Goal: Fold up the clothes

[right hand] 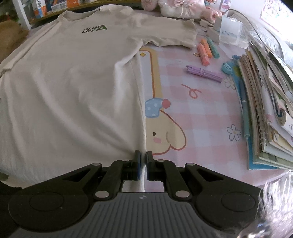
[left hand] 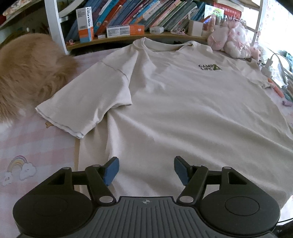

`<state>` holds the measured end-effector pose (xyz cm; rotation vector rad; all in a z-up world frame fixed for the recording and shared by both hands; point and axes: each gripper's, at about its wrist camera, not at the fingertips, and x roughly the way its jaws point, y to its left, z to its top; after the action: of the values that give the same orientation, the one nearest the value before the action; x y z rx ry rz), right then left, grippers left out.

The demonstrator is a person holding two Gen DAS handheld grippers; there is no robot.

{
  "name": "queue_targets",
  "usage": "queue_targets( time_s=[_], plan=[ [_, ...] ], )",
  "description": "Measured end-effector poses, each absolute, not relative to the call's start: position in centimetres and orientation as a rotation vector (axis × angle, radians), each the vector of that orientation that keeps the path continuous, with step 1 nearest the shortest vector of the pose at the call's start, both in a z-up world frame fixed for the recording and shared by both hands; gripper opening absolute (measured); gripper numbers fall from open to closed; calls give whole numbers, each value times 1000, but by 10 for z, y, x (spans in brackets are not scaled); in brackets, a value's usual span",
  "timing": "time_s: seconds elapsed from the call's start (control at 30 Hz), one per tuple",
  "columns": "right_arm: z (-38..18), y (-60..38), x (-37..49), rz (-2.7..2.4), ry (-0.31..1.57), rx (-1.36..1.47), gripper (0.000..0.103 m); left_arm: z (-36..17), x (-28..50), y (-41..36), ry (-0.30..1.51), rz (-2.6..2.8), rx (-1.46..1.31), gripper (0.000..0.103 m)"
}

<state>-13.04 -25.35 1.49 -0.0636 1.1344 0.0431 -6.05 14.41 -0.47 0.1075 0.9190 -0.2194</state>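
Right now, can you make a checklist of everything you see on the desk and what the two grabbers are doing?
Surface: pink checked cartoon mat, mostly covered by the shirt.
Job's things: cream T-shirt spread flat, print side up, sleeves out.
Clutter: pastel markers, purple bundle, stack of notebooks, clear box.
Grippers: left gripper open above the shirt's lower part; right gripper shut on the shirt's side edge near the hem.
Cables: grey cable at the far right.
Surroundings: bookshelf, pink plush toy, tan furry thing.

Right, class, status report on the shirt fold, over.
Left hand-held gripper open above T-shirt. Right hand-held gripper shut on its side edge. Highlighters near sleeve.
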Motion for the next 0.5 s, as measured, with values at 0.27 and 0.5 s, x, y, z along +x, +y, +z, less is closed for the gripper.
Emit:
queue_targets(
  time_s=[0.27, 0.5],
  plan=[
    [14, -250, -127, 70, 1150, -99, 7, 2, -57, 155, 903, -182, 82, 68],
    [33, -239, -122, 112, 1091, -108, 16, 21, -49, 165, 842, -160, 46, 68]
  ],
)
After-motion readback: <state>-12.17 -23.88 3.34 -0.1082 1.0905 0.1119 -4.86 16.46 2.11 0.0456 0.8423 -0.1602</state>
